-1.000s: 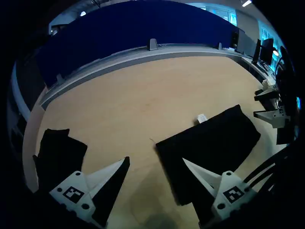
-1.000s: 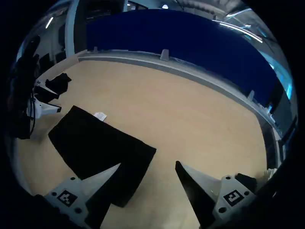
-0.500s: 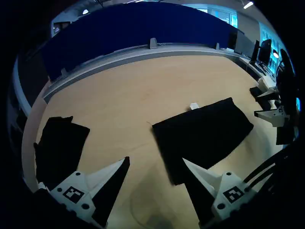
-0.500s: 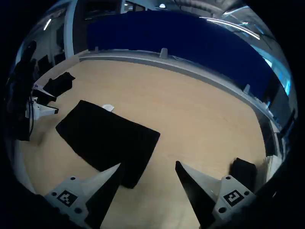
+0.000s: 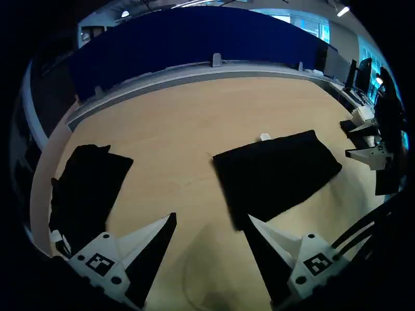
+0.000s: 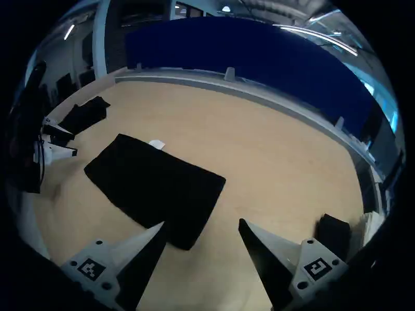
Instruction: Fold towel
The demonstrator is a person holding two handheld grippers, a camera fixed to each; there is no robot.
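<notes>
Hovering wide open and empty, left gripper (image 5: 211,216) and right gripper (image 6: 201,222) could pinch unevenly, bunching the flat black rectangular cloth towel (image 5: 275,168) at the left gripper's one o'clock.

I see a light wooden table (image 5: 176,119) with a black towel (image 5: 275,168) lying flat near its middle. A second dark cloth (image 5: 88,181) lies rumpled well apart from it, close to the table's edge.
</notes>
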